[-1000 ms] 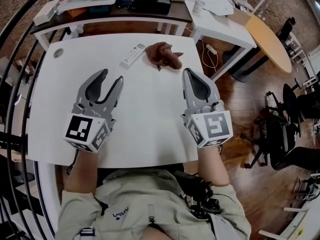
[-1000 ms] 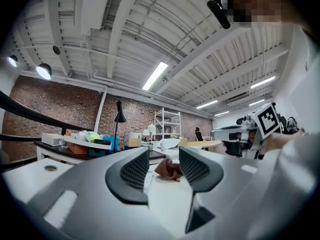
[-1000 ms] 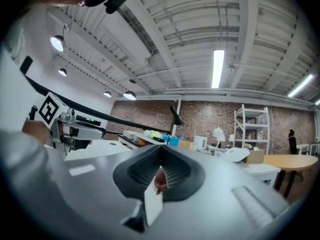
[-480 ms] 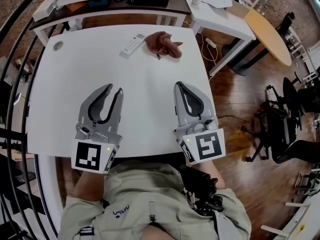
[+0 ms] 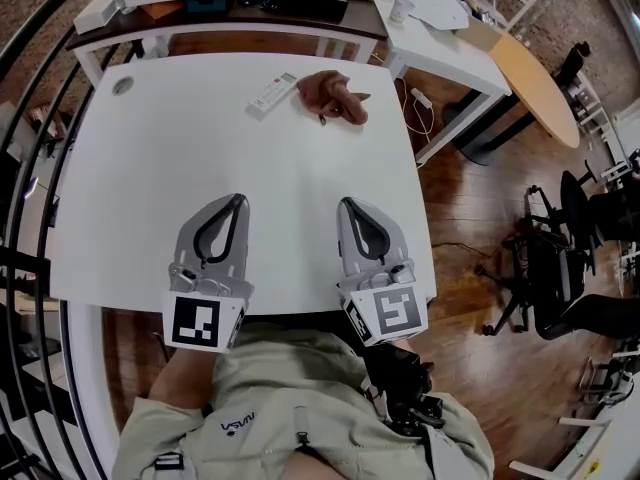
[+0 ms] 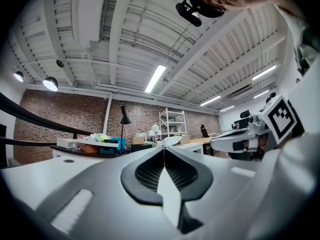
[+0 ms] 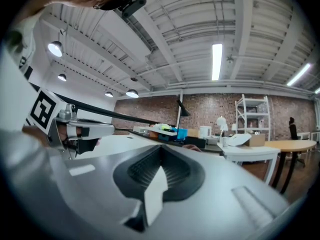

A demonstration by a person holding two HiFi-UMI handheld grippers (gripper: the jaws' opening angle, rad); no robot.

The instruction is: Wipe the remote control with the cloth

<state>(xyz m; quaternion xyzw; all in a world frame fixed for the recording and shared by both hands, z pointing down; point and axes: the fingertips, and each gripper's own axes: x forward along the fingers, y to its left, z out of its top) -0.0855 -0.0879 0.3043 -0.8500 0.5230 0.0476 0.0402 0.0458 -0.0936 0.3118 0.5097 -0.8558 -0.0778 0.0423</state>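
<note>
While left tongs, right tongs closed, remote (by cloth) lies well beyond.

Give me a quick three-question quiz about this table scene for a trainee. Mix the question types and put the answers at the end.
1. True or false: the cloth covers the remote control.
2. What is between the jaws of the right gripper? A: the cloth. B: the remote control. C: nothing.
3. Fill in: in the head view, the remote control lies to the ___ of the cloth.

Key
1. False. They lie side by side on the white table.
2. C. Its jaws are shut and empty.
3. Left.
</note>
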